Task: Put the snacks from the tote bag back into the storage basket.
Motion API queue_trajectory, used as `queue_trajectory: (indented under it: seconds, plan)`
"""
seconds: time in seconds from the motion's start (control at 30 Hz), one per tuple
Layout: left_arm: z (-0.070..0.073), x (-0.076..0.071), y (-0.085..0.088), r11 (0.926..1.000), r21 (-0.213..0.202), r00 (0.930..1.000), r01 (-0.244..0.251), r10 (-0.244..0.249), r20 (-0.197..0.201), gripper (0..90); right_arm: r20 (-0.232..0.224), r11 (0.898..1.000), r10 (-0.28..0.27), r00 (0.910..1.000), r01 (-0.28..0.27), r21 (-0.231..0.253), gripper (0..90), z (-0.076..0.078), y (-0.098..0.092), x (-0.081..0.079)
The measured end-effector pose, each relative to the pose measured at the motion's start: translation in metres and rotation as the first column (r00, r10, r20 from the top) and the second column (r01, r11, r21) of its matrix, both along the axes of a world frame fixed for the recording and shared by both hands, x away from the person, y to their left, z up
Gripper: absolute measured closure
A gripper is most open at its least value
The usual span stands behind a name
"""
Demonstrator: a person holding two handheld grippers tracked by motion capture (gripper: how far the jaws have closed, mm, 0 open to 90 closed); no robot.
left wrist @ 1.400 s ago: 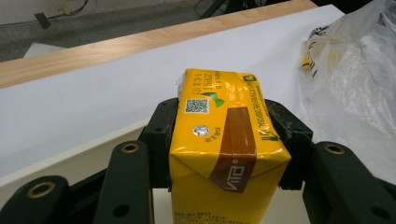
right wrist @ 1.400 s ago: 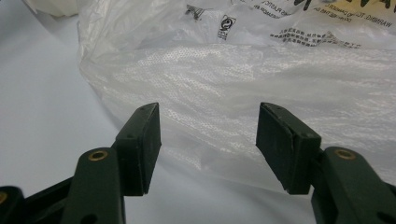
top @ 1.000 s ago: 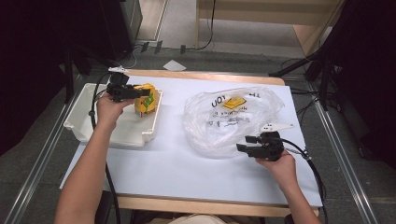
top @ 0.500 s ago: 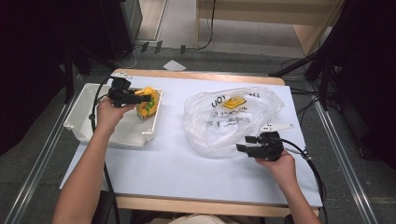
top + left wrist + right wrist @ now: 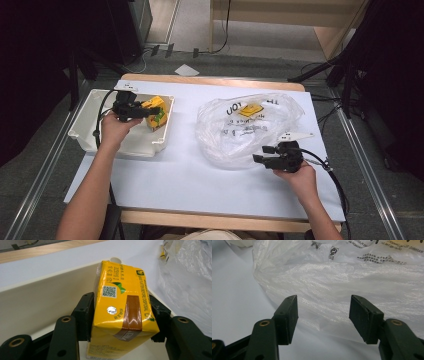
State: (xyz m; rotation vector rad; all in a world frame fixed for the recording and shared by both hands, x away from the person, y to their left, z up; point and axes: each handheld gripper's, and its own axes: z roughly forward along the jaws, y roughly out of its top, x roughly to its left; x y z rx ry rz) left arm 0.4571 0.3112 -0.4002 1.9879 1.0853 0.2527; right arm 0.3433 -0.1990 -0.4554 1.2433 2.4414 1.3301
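Observation:
A yellow drink carton (image 5: 155, 112) (image 5: 122, 302) with a brown stripe and a foil straw spot is clamped between the jaws of my left gripper (image 5: 149, 111) (image 5: 122, 315). It hangs low inside the right end of a white plastic tray (image 5: 92, 107), whose wall (image 5: 37, 297) runs behind it. My right gripper (image 5: 258, 154) (image 5: 323, 315) stands open at the near edge of a crumpled clear plastic bag (image 5: 250, 127) (image 5: 352, 277), with nothing between its fingers. A yellow item (image 5: 248, 110) shows through the bag's far side.
A white sheet (image 5: 190, 175) covers the wooden table (image 5: 210, 220). Cables trail from both grippers. Metal rails (image 5: 45, 175) run along both sides of the table. Dark equipment and a piece of paper (image 5: 186, 70) lie on the floor beyond the far edge.
My left gripper has carried the carton slightly down and toward me, deeper into the tray. The right gripper and the bag have stayed put.

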Motion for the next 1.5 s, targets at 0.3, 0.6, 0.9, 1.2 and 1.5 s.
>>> queue_trajectory:
  seconds: [0.3,0.6,0.9,1.2,1.5]
  plan:
    - [0.006,-0.004,-0.002,0.9994,0.028,0.9997,0.023,-0.023,-0.012,42.9,-0.001,1.000,0.001,1.0000,-0.001,-0.001,41.1,0.000,0.000,0.000]
    - [0.021,-0.011,0.003,0.9999,-0.012,1.0000,-0.004,0.004,0.005,42.8,-0.002,1.000,0.003,1.0000,-0.003,0.000,41.1,0.000,0.000,0.000]
    - [0.034,-0.027,0.014,0.9994,0.010,0.9991,-0.033,0.033,0.027,44.7,-0.003,1.000,0.003,1.0000,-0.003,0.004,41.0,0.000,0.000,0.001]
    - [0.041,-0.044,0.022,0.9985,0.034,0.9990,-0.042,0.042,0.014,44.7,-0.003,1.000,0.000,1.0000,0.000,0.017,41.0,0.002,-0.002,0.003]
    - [0.035,-0.059,0.024,0.9986,0.001,0.9985,-0.052,0.052,0.017,44.6,0.006,1.000,-0.007,1.0000,0.007,0.016,41.3,0.004,-0.004,0.006]
